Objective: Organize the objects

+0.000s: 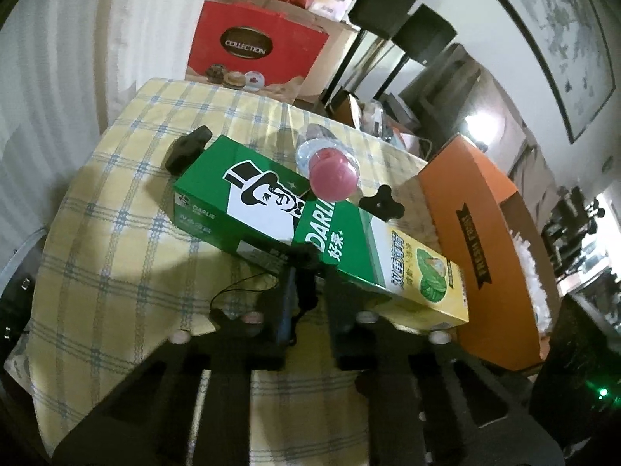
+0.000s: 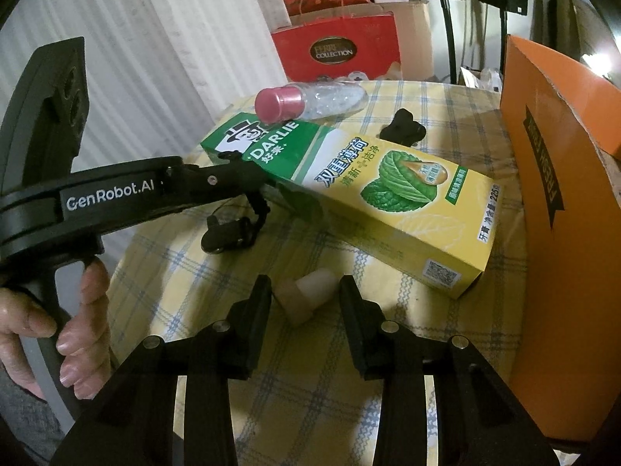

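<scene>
- On the round table with the yellow checked cloth (image 2: 202,303), a long green and yellow toothpaste box (image 2: 372,194) is tilted, its green end raised.
- Left tongs (image 1: 308,268) are clenched on the toothpaste box near its middle, fingers reaching under its lower edge; a hand (image 2: 58,310) grips their handle.
- Right tongs (image 2: 304,299) are released, jaws spread apart, with a small pale stopper (image 2: 310,291) lying on the cloth between the fingertips, touching neither.
- A clear bottle with a pink cap (image 2: 310,103) lies on its side just behind the box's green end.
- An orange carton (image 2: 559,202) stands at the table's right edge, close beside the box's yellow end.
- Small black knobs (image 2: 403,126) sit on the cloth near the bottle.
</scene>
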Demonstrator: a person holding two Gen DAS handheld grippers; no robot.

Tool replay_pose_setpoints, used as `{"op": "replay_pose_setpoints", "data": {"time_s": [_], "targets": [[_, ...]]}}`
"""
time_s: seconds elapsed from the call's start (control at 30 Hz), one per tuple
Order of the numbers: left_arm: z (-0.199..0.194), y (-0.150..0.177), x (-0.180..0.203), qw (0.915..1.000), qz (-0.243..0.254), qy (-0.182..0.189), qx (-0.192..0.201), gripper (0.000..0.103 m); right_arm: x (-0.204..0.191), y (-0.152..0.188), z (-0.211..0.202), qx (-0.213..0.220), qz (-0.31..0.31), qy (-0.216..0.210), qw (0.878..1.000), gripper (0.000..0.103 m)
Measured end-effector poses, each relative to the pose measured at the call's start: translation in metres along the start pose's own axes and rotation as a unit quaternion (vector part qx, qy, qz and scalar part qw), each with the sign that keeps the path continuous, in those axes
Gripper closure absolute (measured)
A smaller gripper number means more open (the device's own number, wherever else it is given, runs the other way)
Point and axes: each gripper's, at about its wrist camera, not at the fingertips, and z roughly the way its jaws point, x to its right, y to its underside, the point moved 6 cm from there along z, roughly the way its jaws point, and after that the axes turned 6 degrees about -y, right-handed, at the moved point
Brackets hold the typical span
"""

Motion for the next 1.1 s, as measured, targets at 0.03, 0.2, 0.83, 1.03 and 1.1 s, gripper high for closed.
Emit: {"op": "replay_pose_setpoints", "data": {"time_s": [0.03, 0.2, 0.83, 1.03, 1.1], "targets": [[0.0, 0.0, 0.0, 1.0, -0.002, 0.001, -0.001, 0.094, 0.0, 0.0, 0.0, 0.0, 0.002, -0.002, 1.0, 0.067], [-0.003, -0.002, -0.004, 0.9998, -0.019, 0.002, 0.006, 0.094, 0.001, 0.001, -0.002, -0.001, 0.005, -0.006, 1.0, 0.067], [-0.096, -0.014, 0.049, 0.9952, 0.025, 0.055, 0.077, 0.094, -0.014, -0.017, -0.08, 0.062, -0.01, 0.004, 0.998, 0.067], [-0.119, -0.02, 0.081, 0.9923, 0.047, 0.069, 0.092, 0.094, -0.005, -0.024, -0.117, 0.088, 0.001, 0.007, 0.996, 0.067], [-0.124, -0.021, 0.091, 0.9913, 0.053, 0.075, 0.095, 0.094, -0.001, -0.026, -0.129, 0.095, 0.003, 0.011, 0.995, 0.067]]}}
